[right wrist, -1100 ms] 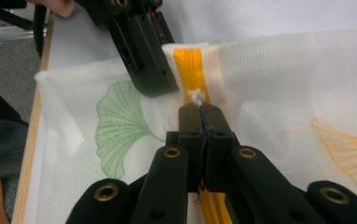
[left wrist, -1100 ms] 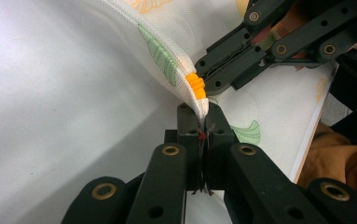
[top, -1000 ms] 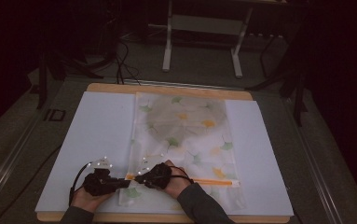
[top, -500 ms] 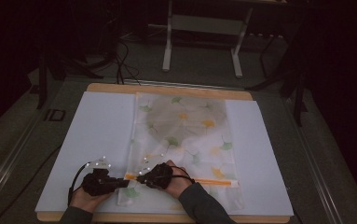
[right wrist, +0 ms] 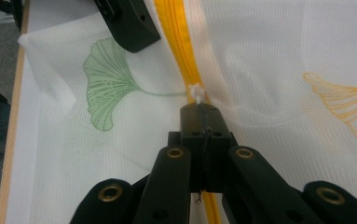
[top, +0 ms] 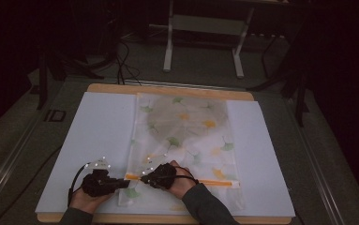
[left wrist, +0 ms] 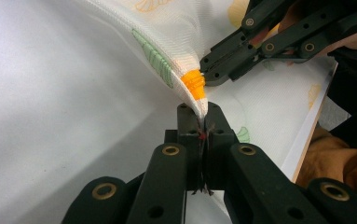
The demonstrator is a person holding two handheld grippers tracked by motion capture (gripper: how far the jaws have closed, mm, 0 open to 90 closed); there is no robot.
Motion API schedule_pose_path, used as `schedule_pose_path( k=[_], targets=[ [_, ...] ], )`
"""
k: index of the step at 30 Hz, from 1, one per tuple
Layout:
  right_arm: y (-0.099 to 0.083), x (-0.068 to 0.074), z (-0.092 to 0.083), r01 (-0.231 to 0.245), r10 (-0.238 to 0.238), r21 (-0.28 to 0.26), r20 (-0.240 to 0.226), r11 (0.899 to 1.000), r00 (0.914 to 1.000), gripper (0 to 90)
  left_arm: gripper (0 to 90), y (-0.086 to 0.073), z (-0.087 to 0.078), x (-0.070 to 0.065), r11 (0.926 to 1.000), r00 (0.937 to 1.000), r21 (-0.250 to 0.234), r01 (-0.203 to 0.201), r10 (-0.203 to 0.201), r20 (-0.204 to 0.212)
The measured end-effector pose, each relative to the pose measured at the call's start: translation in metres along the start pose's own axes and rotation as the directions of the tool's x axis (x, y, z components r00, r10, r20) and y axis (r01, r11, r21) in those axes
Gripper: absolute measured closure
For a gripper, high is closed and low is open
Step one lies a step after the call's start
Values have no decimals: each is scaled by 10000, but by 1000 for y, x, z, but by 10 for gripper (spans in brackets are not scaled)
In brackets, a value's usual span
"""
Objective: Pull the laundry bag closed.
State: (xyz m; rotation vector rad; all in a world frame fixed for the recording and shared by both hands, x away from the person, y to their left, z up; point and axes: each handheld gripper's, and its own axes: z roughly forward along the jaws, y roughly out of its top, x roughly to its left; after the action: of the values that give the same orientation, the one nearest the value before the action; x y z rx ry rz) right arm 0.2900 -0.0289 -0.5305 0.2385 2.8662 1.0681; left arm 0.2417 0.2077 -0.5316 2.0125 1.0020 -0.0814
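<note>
A white mesh bag (top: 182, 126) printed with green and orange leaves lies flat on the table. An orange zipper (top: 214, 182) runs across its near end. My left gripper (top: 123, 183) is shut on the bag's edge (left wrist: 203, 112), just below the zipper's orange end (left wrist: 194, 84), and lifts the cloth a little. My right gripper (top: 145, 178) is shut on the small white zipper pull (right wrist: 197, 92), its tips (right wrist: 203, 109) resting on the yellow zipper (right wrist: 178, 42). The two grippers nearly touch; the right gripper's tips (left wrist: 209, 70) reach the zipper end.
A white sheet (top: 88, 140) covers the wooden table, whose front edge (top: 168, 219) lies just under my hands. A metal stand (top: 205, 37) and cables (top: 121, 61) stand on the dark floor behind the table.
</note>
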Motion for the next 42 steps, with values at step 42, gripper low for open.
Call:
schedule_pose_path(
  k=[42],
  targets=[
    [-17, -3, -19, -497, 478, 431, 448, 9978, 9978, 900, 882, 0, -6, 0, 9997, 9999, -257, -42, 46, 149]
  ],
)
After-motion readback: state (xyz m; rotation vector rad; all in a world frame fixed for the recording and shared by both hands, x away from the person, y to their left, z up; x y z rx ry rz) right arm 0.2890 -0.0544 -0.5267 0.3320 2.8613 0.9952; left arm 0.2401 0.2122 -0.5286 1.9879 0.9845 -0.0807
